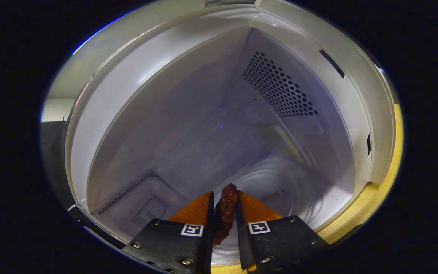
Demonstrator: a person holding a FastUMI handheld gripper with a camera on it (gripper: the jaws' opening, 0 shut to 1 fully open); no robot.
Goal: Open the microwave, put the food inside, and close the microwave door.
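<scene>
The microwave (211, 125) stands open and I look straight into its pale cavity, with the whole scene tilted. My gripper (225, 207) is shut on a dark reddish-brown piece of food (226, 209), held upright between both fingers at the cavity's mouth. The food's tip pokes out past the fingertips, above the glass turntable (280, 182) on the cavity floor. A perforated vent panel (278, 85) sits on an inner wall well beyond the fingers.
The microwave's front frame (378, 125) rings the opening, with latch slots (332, 64) along one side. A wooden tabletop (375, 198) runs along the frame's outer edge. A dark strip (53, 160), maybe the door, borders the opposite side.
</scene>
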